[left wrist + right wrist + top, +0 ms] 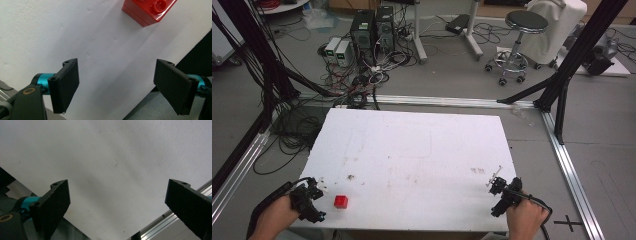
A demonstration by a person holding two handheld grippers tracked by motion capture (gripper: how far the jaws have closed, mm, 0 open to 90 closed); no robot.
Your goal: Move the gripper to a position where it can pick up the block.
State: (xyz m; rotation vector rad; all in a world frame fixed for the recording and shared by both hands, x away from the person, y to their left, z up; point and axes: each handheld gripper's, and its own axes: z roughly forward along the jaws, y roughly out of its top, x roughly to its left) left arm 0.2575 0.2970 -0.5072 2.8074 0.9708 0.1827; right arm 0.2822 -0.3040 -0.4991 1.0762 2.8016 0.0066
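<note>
red block: a small red brick (341, 201) with a round bump on top sits on the white table (412, 150), at the lower left of the high view. in my left gripper view it is at the top right (147, 11), cut off by the edge.
my left gripper: it (314, 197) sits just left of the block, near but not touching. my jaws are wide apart and hold nothing (116, 85).
my right gripper: it (498, 186) is at the lower right of the high view, well apart from the block. those jaws are spread wide too, with nothing between them (117, 205).
first worry: i think the block is off to one side of my left jaws, not between them. if i close now, i grab air.
second worry: if i slide over too low, one jaw may bump the block and push it away.
third worry: the block is near the front edge of the table. a hard push could knock it off.
fourth worry: if i pinch just a corner, the block may twist and pop out.
</note>
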